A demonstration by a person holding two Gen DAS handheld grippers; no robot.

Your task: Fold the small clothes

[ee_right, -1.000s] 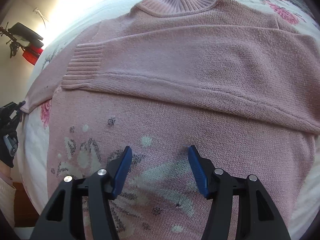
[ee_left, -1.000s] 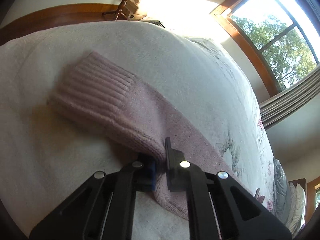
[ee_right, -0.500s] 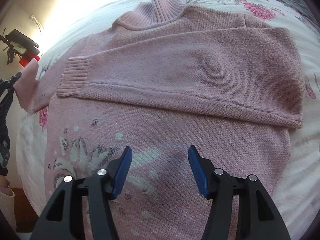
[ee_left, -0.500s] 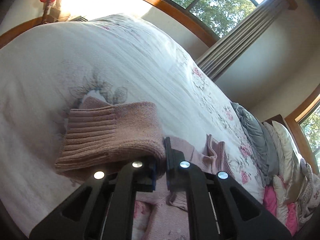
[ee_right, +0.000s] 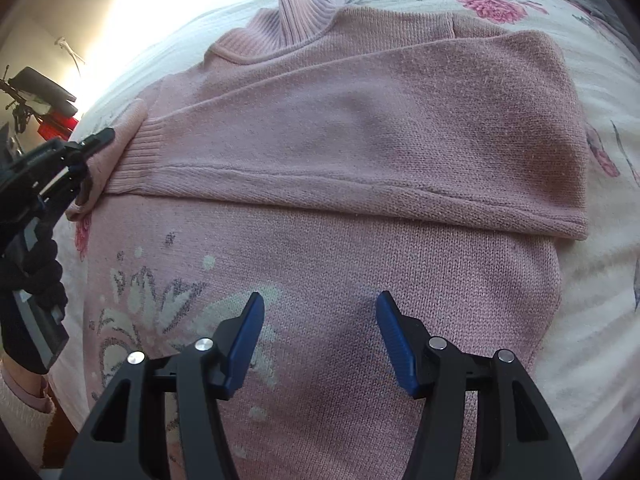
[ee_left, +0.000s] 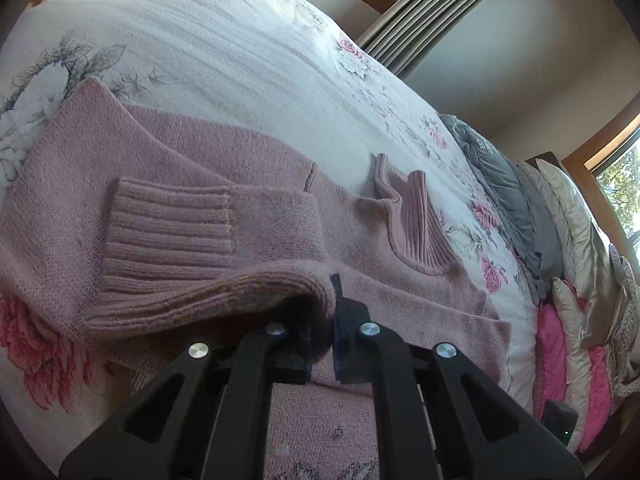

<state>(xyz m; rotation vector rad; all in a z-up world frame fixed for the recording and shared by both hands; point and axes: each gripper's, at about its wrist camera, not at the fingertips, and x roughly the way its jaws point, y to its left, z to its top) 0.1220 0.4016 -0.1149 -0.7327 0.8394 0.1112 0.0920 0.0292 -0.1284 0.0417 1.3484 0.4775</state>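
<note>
Pinching the sleeve cuff (ee_left: 208, 236), left hand-held gripper (ee_left: 320, 320) overlaps sweater (ee_right: 360, 240).

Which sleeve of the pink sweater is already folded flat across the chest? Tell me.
The sleeve lying across the sweater, cuff flat near its edge. The other sleeve is pinched in the left hand-held gripper, not yet laid down.

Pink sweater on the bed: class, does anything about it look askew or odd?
The sweater lies mostly flat, one sleeve folded across the chest. The other sleeve's cuff is doubled over, pinched in the left gripper. The collar is rumpled, partly upright.
</note>
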